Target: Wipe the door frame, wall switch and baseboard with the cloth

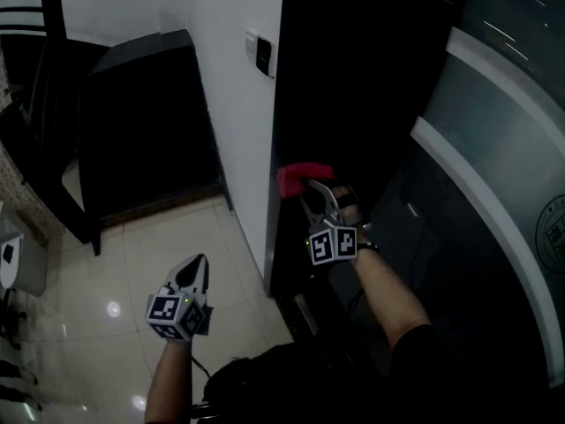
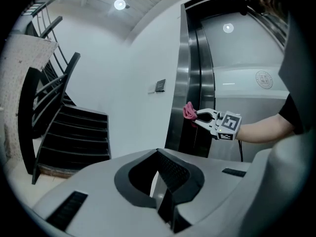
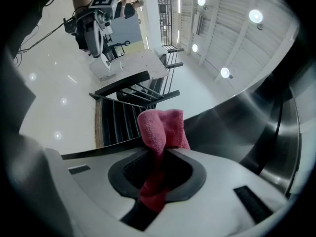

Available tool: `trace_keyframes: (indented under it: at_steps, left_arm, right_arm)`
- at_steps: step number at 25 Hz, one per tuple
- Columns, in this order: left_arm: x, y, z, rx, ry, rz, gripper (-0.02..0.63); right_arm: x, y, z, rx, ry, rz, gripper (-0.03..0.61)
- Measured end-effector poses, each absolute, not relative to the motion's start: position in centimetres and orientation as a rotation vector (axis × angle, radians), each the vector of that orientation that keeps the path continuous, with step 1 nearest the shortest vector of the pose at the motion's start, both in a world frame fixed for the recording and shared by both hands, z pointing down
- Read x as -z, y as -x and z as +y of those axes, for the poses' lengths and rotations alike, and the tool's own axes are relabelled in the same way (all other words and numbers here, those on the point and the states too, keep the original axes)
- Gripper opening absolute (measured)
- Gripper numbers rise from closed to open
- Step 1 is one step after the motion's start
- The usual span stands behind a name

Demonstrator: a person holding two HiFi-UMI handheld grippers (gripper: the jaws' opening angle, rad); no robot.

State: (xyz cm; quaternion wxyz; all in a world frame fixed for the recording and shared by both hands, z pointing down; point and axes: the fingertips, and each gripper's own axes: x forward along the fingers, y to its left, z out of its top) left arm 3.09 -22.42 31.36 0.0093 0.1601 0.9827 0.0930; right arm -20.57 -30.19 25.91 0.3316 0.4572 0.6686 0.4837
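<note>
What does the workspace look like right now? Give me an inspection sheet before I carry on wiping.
Surface: dark metal door frame beside the white wall; no dirt discernible.
Job's things: red cloth at the frame's edge; wall switch higher up on the wall; baseboard not made out.
Clutter: white object at the floor's left edge, unidentifiable.
Grippers: right gripper shut on the cloth; left gripper shut, empty, away from the wall.
Cables: black cable hangs below the right gripper.
Surroundings: black staircase, glossy tile floor.

Building lobby: black staircase (image 2: 74, 132), glossy tiled floor (image 1: 159, 254), steel door frame (image 2: 180, 83), glass door (image 1: 494, 148)
</note>
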Motion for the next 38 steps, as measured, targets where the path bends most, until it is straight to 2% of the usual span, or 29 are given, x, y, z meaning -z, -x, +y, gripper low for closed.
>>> trace_keyframes:
  at_steps: [27, 38]
  left_arm:
    - [-35.7, -5.0, -22.9, -0.375, -0.608, 3.137, 0.0]
    - [-37.8, -4.4, -23.5, -0.43, -0.582, 3.174, 0.0]
  right_arm:
    - [-39.8, 20.2, -30.4, -1.43, -1.451, 1.713, 0.063]
    - [-42.4, 19.3, -31.3, -1.467, -1.522, 1.716, 0.063]
